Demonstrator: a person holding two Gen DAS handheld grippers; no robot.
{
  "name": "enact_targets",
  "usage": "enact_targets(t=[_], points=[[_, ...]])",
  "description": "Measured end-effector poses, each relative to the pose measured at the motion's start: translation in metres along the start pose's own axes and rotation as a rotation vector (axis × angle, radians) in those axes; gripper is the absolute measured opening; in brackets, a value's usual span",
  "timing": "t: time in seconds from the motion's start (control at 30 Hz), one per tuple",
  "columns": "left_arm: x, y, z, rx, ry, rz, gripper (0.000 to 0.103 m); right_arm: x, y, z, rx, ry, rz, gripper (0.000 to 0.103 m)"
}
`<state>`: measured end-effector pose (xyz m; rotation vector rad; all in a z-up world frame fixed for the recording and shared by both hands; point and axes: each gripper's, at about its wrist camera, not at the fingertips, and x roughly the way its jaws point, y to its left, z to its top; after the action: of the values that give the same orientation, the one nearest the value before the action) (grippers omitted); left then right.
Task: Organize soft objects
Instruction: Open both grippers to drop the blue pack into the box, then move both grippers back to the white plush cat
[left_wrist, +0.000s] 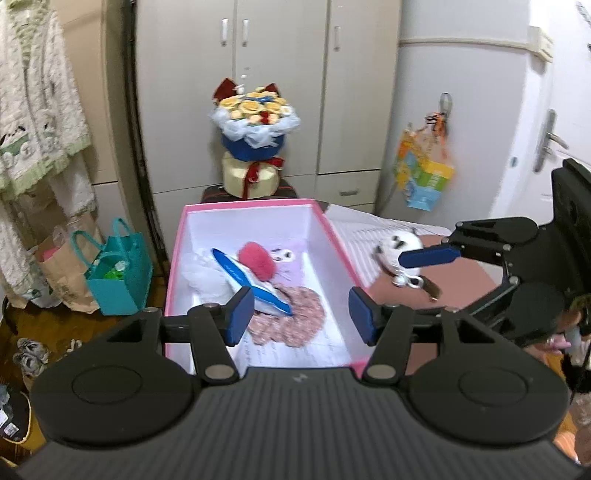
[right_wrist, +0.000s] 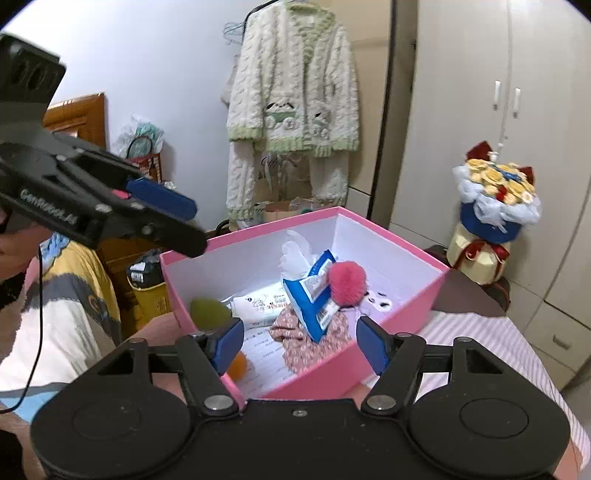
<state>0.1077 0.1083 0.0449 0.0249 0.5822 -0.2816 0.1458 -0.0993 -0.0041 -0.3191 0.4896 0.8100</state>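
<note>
Left wrist view
Left gripper (left_wrist: 301, 314): its fingers are wide apart and hold nothing.
Pink box (left_wrist: 258, 205): right under and ahead of the fingers, with its top off.
Blue tissue pack (left_wrist: 251, 282): in the box, just past the left finger (left_wrist: 240, 314), leaning on its side.
Pink fluffy ball (left_wrist: 256, 261): a bit further ahead, touching the pack.
Flowery cloth (left_wrist: 295, 317): flat on the box floor, between the two fingers.
White plush toy (left_wrist: 400, 254): out on the bed to the right of the box, near the right gripper (left_wrist: 428, 257). It looks blurry. It should be light and squishy, so pinch its round middle.

Right wrist view
Right gripper (right_wrist: 299, 345): fingers wide apart, nothing in them.
Pink box (right_wrist: 369, 354): just ahead, one corner under the fingers.
Wet wipes pack (right_wrist: 266, 301): lying flat, ahead of the left finger.
Green soft thing (right_wrist: 208, 312): just ahead of the left finger (right_wrist: 231, 345), blurry, and I cannot tell what it is.
Pink fluffy ball (right_wrist: 347, 282): ahead, between the fingers. Very light and squashy; grab it across the middle.
Left gripper (right_wrist: 162, 201): up to the left; I cannot tell its opening from here.
</note>
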Motion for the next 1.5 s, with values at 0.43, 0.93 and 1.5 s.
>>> enact_targets(t=[0.43, 0.93, 1.5], points=[[-0.03, -0.056, -0.018, 0.099, -0.034, -0.101, 0.063, -0.082, -0.001, -0.05, 0.071, -0.065, -0.065, 0.082], [0.048, -0.123, -0.01, 0.104, 0.023, -0.236, 0.085, -0.098, -0.05, -0.099, 0.186, -0.078, -0.196, 0.09], [0.177, -0.15, -0.002, -0.099, -0.002, -0.24, 0.084, -0.046, -0.139, -0.123, 0.201, -0.057, -0.252, 0.09]])
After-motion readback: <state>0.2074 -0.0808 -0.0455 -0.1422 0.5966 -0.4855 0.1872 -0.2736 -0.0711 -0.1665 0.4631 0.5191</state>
